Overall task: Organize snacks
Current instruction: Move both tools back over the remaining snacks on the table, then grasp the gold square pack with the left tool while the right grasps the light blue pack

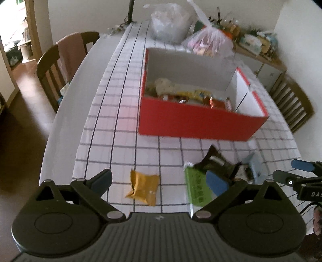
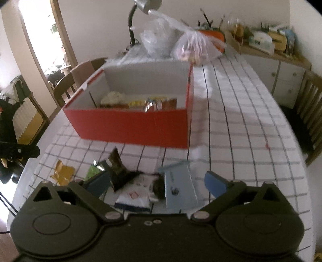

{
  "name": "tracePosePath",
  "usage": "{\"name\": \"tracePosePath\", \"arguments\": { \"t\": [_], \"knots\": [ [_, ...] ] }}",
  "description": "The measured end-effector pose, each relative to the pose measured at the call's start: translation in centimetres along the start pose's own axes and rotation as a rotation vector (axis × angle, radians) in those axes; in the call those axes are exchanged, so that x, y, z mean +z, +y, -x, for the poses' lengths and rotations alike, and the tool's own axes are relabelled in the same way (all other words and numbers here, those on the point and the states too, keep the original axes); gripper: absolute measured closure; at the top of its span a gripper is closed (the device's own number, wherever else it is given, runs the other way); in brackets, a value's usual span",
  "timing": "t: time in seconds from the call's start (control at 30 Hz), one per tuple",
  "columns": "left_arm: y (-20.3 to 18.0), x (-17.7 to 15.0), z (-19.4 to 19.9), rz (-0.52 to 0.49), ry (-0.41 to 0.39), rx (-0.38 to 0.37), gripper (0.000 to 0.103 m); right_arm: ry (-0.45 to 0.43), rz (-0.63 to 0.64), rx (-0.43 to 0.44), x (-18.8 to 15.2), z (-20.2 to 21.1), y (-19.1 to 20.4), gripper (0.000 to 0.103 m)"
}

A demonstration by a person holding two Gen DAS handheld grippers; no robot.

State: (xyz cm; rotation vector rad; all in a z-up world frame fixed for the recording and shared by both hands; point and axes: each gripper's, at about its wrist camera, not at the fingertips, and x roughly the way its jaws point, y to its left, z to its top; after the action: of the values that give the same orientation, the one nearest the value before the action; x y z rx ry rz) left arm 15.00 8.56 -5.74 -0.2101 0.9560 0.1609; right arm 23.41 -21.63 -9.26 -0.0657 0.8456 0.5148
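Note:
A red box (image 1: 193, 121) with white inside walls holds several snack packets on the checked tablecloth; it also shows in the right wrist view (image 2: 130, 125). My left gripper (image 1: 159, 182) is open above a yellow packet (image 1: 143, 189), with a green packet (image 1: 196, 187) by its right finger. My right gripper (image 2: 157, 182) is open over a dark packet (image 2: 118, 171), a white packet (image 2: 136, 195) and a light blue packet (image 2: 179, 187). The right gripper also shows at the left wrist view's right edge (image 1: 297, 171).
Two filled plastic bags (image 1: 209, 40) and a lamp stem (image 1: 130, 12) stand behind the box. Wooden chairs (image 1: 64, 64) flank the table on both sides. A cluttered sideboard (image 2: 271, 46) runs along the far right wall.

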Motion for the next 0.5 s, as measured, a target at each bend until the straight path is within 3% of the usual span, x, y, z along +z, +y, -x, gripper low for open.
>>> {"name": "tracePosePath", "arguments": {
  "t": [0.3, 0.5],
  "knots": [
    [1.6, -0.8, -4.1, 0.036, 0.112, 0.042, 0.003, 0.062, -0.017, -0.023, -1.1, -2.7, -1.3, 0.007],
    [1.9, -1.7, -6.5, 0.039, 0.181, 0.044, 0.004, 0.105, -0.009, -0.027, -1.4, -4.5, -2.4, 0.017]
  ]
}}
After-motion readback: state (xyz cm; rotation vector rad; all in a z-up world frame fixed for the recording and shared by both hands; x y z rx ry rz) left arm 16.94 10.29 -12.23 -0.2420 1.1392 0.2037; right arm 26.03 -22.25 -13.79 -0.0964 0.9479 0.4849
